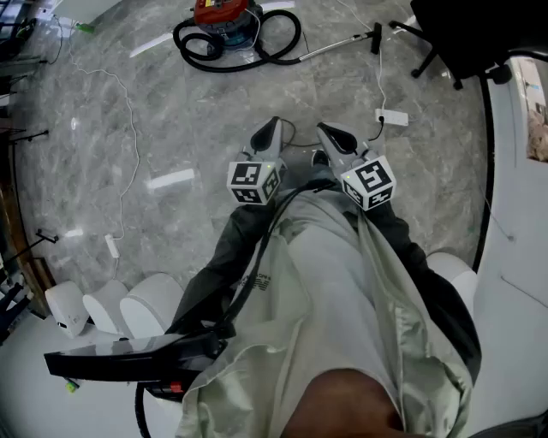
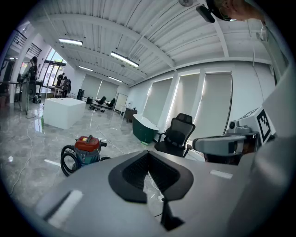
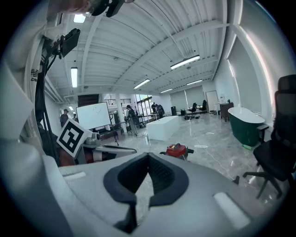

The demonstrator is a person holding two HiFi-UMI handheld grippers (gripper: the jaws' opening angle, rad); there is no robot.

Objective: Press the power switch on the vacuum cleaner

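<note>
The vacuum cleaner (image 1: 224, 17) is a blue drum with a red top and a coiled black hose (image 1: 276, 50). It stands on the grey marble floor far ahead of me. It also shows small in the left gripper view (image 2: 87, 149) and the right gripper view (image 3: 176, 150). I hold both grippers close to my body, side by side, well short of it. The left gripper (image 1: 272, 124) (image 2: 149, 152) is shut on nothing. The right gripper (image 1: 325, 130) (image 3: 148, 155) is likewise shut and empty. No switch can be made out at this distance.
A metal wand (image 1: 338, 41) lies right of the vacuum. A black office chair (image 1: 454, 34) stands at the far right, and a white adapter with a cable (image 1: 392, 118) lies on the floor ahead. White rounded fixtures (image 1: 128, 304) sit at my lower left. A green bathtub (image 3: 247, 125) is off to the right.
</note>
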